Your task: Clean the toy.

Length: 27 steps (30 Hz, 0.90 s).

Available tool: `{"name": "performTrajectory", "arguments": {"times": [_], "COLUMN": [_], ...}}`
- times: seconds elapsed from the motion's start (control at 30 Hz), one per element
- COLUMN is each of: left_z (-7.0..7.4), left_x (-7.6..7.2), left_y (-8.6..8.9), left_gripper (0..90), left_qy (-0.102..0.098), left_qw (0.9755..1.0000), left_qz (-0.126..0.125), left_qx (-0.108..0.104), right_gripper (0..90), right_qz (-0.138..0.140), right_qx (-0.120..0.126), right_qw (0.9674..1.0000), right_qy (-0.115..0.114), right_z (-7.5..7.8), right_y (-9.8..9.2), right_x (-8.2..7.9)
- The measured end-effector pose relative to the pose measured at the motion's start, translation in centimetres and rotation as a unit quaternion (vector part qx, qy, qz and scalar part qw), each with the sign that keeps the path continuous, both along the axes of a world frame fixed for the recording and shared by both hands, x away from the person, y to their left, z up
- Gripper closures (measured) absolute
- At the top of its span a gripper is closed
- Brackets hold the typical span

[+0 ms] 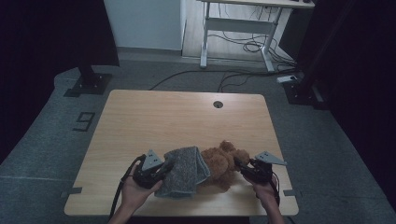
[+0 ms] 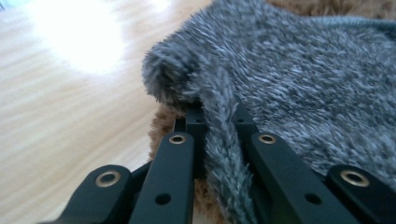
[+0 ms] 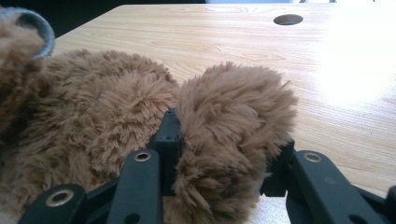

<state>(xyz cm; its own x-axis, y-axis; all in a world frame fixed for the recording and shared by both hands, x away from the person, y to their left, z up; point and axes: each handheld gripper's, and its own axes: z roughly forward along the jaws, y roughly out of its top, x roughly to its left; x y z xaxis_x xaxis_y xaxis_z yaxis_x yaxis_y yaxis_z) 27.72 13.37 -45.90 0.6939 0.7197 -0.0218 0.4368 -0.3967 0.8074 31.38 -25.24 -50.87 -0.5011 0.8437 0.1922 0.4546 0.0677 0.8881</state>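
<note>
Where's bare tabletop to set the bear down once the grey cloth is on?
The far half of the table, up to the cable hole, is bare, as is the left strip beside the left gripper. The near middle is crowded: the grey cloth lies over the brown plush bear, pinched by the left gripper, while the right gripper clamps a bear limb.

Grey cloth (image 1: 183, 170): fuzzy, mottled grey pile, thick and soft. Lies near the front edge of the table, draped partly over the teddy bear's left side as seen from above, rumpled rather than flat. One edge is bunched into a narrow fold, with a rounded corner curling up beside it (clearest in the left gripper view (image 2: 289, 84)).

Teddy bear (image 1: 223, 161): brown, shaggy plush. Lies on the tabletop just right of the cloth, touching it, part of it under the cloth. One rounded limb (image 3: 233, 126) sticks out toward the right.
</note>
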Motion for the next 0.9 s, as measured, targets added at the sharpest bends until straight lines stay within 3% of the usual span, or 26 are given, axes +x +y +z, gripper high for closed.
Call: {"name": "performTrajectory", "arguments": {"times": [0.13, 0.2, 0.33, 0.47, 0.63, 0.73, 0.8, 0.9], "left_z": [-2.2, -2.8, -3.4, -3.8, -3.8, -3.8, -3.5, -3.0], "left_x": [-0.5, -0.7, -0.4, 0.0, 0.9, 0.7, 0.6, 0.5], "left_y": [-0.4, -0.5, -1.3, -2.7, -3.4, -3.5, -3.2, -1.7], "left_gripper": [84.0, 84.3, 84.8, 85.2, 85.2, 85.2, 85.1, 85.0], "left_qy": [-0.024, -0.038, -0.065, -0.102, -0.103, -0.108, -0.107, -0.086], "left_qw": [0.9987, 0.998, 0.9972, 0.9942, 0.994, 0.9935, 0.9935, 0.9957], "left_qz": [0.004, 0.007, 0.022, 0.031, 0.033, 0.029, 0.023, 0.022], "left_qx": [-0.045, -0.049, -0.028, 0.013, 0.017, 0.023, 0.029, 0.026], "right_gripper": [59.8, 59.7, 59.8, 59.8, 54.9, 51.3, 52.6, 54.3], "right_qz": [-0.011, -0.016, -0.022, -0.041, -0.057, -0.045, -0.035, -0.025], "right_qx": [-0.01, -0.007, -0.003, -0.006, 0.009, 0.029, 0.026, 0.014], "right_qw": [0.9999, 0.9998, 0.9997, 0.9991, 0.9982, 0.9984, 0.9988, 0.9993], "right_qy": [-0.002, -0.001, 0.004, 0.0, -0.014, -0.02, -0.023, -0.022], "right_z": [-0.1, -0.3, -0.6, -0.8, -0.9, -0.3, 0.0, 0.1], "right_y": [0.2, 0.1, 0.2, 0.4, -0.3, -1.3, -1.7, -1.7], "right_x": [0.0, 0.2, 0.5, 1.2, 1.5, 0.9, 0.4, 0.0]}}
